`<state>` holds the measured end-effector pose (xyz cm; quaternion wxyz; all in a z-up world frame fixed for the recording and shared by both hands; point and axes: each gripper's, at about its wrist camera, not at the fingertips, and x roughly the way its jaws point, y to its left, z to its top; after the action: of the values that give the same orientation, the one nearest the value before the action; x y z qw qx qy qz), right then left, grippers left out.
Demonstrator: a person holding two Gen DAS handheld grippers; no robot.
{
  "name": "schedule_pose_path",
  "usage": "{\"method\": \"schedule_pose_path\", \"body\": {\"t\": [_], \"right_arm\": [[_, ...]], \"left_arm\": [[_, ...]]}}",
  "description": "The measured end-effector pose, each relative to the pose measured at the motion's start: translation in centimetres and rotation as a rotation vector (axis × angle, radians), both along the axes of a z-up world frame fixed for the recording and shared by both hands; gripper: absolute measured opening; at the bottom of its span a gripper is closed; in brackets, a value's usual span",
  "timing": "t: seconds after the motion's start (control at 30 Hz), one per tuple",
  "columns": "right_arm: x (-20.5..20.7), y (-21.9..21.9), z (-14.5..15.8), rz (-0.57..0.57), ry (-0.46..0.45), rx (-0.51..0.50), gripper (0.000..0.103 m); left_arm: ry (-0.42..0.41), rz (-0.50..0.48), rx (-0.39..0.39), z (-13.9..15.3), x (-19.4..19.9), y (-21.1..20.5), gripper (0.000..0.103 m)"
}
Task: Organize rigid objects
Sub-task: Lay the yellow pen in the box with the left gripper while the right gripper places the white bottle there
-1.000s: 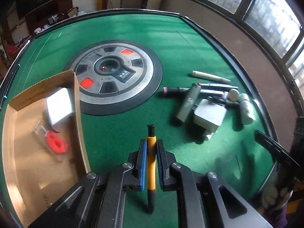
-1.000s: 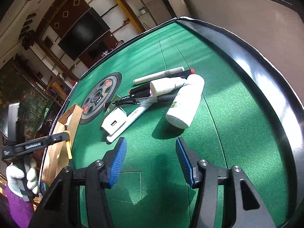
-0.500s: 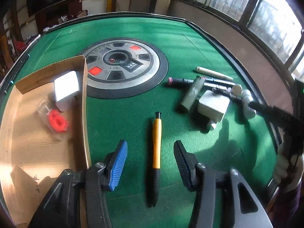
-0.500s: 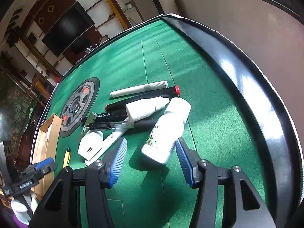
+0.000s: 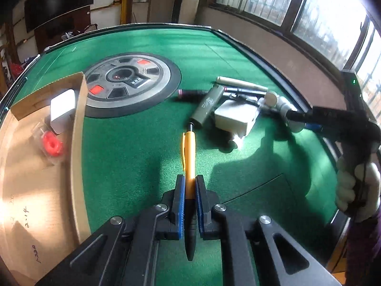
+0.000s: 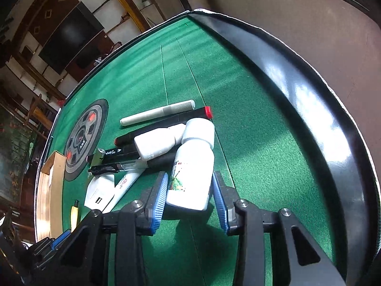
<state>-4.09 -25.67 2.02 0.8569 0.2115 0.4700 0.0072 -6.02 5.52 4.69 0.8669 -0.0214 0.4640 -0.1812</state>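
Left gripper [image 5: 189, 186]: jaws clamped on the orange pen [image 5: 190, 157], which points away over the green felt table [image 5: 133, 157].
Right gripper [image 6: 190, 190]: jaws have just been closing around the white bottle [image 6: 193, 171], which lies between the blue pads; whether the pads press on it I cannot tell.
Cardboard box [image 5: 78, 143]: near left of the table, open-topped; holds a white adapter [image 5: 63, 110] by its far wall and a red ring in clear wrap [image 5: 51, 144] nearer.
Pile, right: white charger [image 5: 234, 116], olive tube [image 5: 207, 103], black markers [image 6: 164, 125], cream marker [image 6: 157, 113], lying touching and crossed.
Round console [image 5: 129, 81]: set in the table's centre, far of the box.
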Motion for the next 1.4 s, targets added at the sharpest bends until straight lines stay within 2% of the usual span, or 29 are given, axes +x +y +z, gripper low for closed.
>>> {"method": "schedule_pose_path", "body": {"t": [0.1,0.2,0.33,0.47,0.63,0.87,1.0,1.13,1.2,1.27,1.4], "right_arm": [[-2.2,-0.6,1.4,-0.002,-0.048,0.055,0.034],[-3.8,-0.3,3.2,0.051,-0.087,0.144,0.034],[-4.2,3.5,5.6,0.167,-0.12,0.156,0.033],[-2.8,10.2,7.0,0.318,-0.127,0.155,0.033],[-0.2,20.2,7.0,0.507,-0.099,0.199,0.033],[3.2,33.3,5.0,0.703,0.015,0.205,0.033],[5.5,38.6,3.1,0.737,0.073,0.137,0.033],[8.7,40.5,2.3,0.705,0.11,0.114,0.033],[10.2,41.1,1.9,0.7,0.136,0.116,0.034],[11.5,41.4,1.2,0.687,0.162,0.121,0.034],[12.5,40.9,0.8,0.647,0.149,0.102,0.036]], "left_arm": [[-0.028,0.023,-0.105,2.2,-1.2,2.5,0.007],[-0.04,0.067,-0.182,3.9,-2.2,5.9,0.007],[-0.044,0.177,-0.205,5.0,-2.0,11.4,0.007],[-0.02,0.301,-0.17,4.3,-0.8,17.2,0.007],[0.045,0.406,-0.167,1.3,2.4,22.3,0.007],[0.111,0.465,-0.164,-2.1,6.8,24.8,0.008],[0.127,0.489,-0.174,-2.9,8.7,25.5,0.008],[0.099,0.512,-0.212,-3.0,9.6,26.5,0.009],[0.09,0.522,-0.264,-2.9,9.5,27.1,0.013],[0.072,0.523,-0.31,-2.8,9.0,27.1,0.023],[0.061,0.507,-0.32,-2.8,8.4,26.1,0.04]]}}
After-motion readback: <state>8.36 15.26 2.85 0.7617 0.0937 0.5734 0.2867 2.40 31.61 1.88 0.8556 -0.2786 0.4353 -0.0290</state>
